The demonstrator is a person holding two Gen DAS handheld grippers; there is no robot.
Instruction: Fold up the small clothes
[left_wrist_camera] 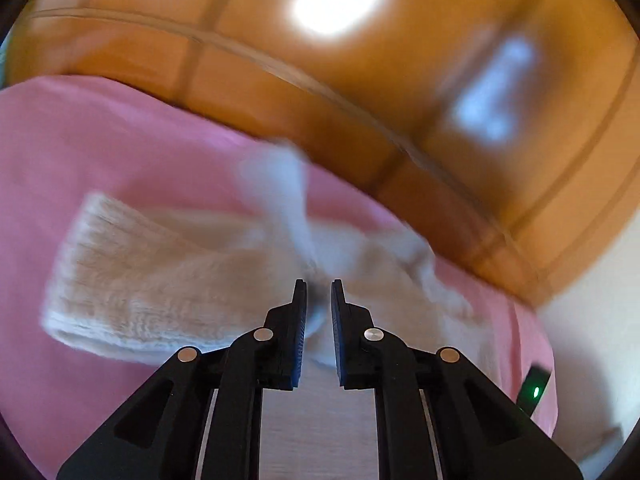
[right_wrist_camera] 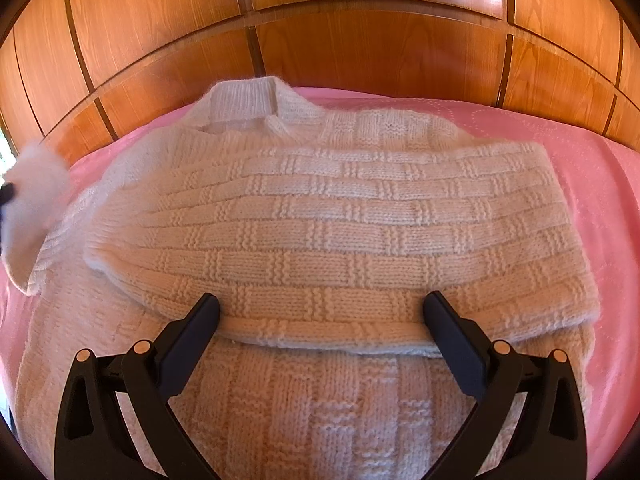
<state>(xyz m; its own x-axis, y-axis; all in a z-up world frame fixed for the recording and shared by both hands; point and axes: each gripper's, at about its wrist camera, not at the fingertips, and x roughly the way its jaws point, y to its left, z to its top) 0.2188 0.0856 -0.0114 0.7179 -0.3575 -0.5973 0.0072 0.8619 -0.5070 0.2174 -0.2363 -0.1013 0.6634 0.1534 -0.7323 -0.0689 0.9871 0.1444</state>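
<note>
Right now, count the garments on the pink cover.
1: a cream knit sweater lies across the pink cover, one sleeve folded over its body. Anything beneath it would be hidden.

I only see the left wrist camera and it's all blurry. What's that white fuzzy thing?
Observer: A cream knitted sweater with a block pattern, lying on a pink bedcover.
Operator: Is it folded yet?
Observer: Partly. One layer lies folded across the rest, and the collar points toward the wooden panels.
Operator: Where's the other gripper?
Observer: The right gripper is wide open, with its fingers either side of the fold's near edge.
</note>
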